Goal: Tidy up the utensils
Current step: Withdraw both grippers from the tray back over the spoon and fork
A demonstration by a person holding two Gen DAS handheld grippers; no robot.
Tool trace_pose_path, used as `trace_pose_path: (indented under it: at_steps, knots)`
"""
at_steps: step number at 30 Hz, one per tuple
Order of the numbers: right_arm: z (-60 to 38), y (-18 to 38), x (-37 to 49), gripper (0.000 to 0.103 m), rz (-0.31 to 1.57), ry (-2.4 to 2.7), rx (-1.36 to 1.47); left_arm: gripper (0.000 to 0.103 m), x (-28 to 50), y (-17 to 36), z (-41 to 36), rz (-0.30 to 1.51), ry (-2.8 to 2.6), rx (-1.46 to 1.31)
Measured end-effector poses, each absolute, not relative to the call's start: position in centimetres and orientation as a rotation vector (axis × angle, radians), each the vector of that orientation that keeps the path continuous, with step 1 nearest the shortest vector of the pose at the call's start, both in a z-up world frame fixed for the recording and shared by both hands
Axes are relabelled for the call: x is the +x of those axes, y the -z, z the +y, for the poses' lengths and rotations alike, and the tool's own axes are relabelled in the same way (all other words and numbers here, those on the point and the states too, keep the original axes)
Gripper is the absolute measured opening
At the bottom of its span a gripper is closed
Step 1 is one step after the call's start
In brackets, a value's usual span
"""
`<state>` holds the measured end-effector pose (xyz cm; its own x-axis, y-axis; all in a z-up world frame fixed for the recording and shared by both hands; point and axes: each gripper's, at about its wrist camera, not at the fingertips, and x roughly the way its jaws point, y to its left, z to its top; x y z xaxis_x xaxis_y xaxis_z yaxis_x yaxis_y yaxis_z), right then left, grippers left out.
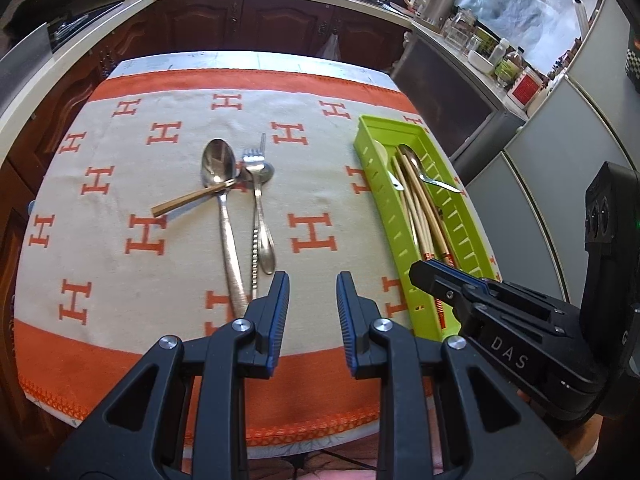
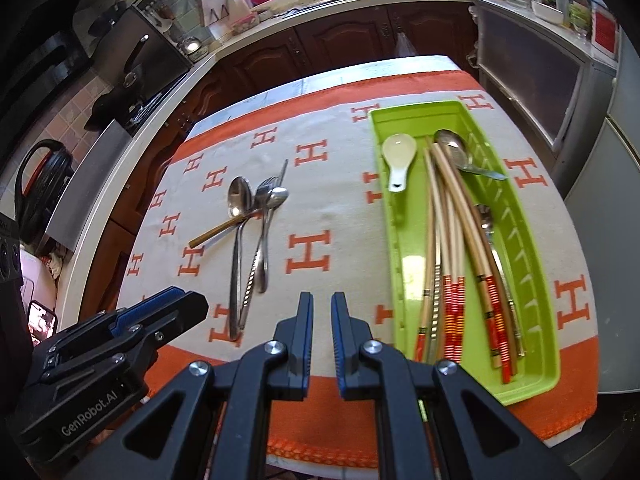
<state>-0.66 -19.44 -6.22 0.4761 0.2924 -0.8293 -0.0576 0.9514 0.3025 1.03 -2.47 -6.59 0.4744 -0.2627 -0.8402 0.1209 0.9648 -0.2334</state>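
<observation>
The left gripper reads "GenRobot.AI", fingers spread and empty. The right gripper reads "DAS", fingers nearly together, empty. Shiny metal spoons lie on the orange "H" cloth beside the green plastic tray.

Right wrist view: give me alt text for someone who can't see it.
A green utensil tray on an orange-and-cream cloth holds chopsticks, a white ceramic spoon and a metal spoon. Left of it, loose spoons and a fork lie overlapping. The right gripper, empty and slightly open, hovers between them.
</observation>
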Motion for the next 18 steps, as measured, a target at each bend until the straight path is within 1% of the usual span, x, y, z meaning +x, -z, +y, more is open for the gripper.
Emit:
trace_pose_path:
  at_steps: [15,16,17,18]
  knots:
    - [-13.7,7.6,1.5,0.009,1.107,-0.267,0.189,0.021,1.9,8.6,3.7,1.055,0.176,-0.199]
    - [-13.5,7.7,1.8,0.009,1.110,-0.268,0.188,0.024,2.1,8.7,4.1,1.056,0.180,-0.204]
    - [-13.2,7.8,2.2,0.009,1.112,-0.270,0.187,0.031,2.4,8.9,4.7,1.057,0.182,-0.212]
    - [-13.1,7.9,2.4,0.009,1.112,-0.273,0.187,0.035,2.7,9.1,5.5,1.055,0.177,-0.227]
